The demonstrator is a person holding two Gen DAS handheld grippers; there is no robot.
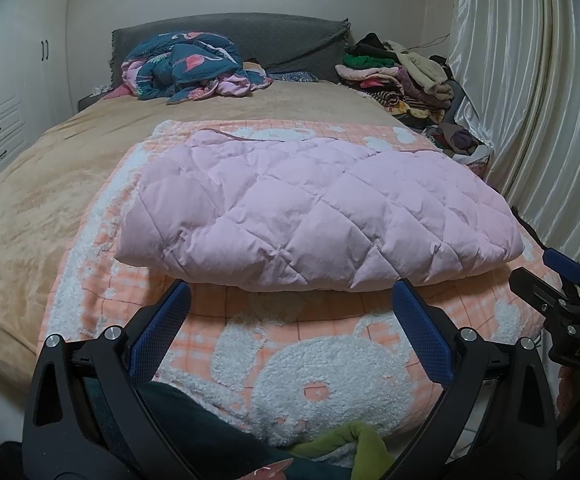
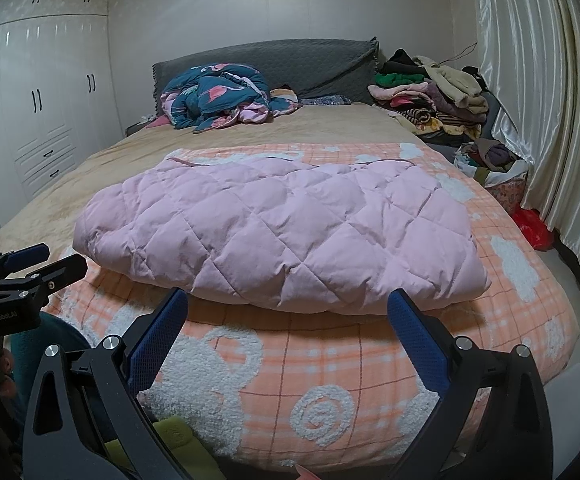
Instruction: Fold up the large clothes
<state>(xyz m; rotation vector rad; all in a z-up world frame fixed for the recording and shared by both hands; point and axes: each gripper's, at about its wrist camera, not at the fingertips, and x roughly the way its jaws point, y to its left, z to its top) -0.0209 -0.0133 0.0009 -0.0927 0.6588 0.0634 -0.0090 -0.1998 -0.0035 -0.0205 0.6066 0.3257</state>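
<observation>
A pink quilted garment lies folded into a thick rectangle on an orange checked blanket at the foot of the bed; it also shows in the right wrist view. My left gripper is open and empty, just short of the garment's near edge. My right gripper is open and empty, also just in front of that edge. The right gripper shows at the right edge of the left wrist view, and the left gripper at the left edge of the right wrist view.
A crumpled blue flamingo-print quilt lies at the grey headboard. A pile of clothes sits at the far right corner. Curtains hang on the right, white wardrobes on the left. A red bag lies by the curtain.
</observation>
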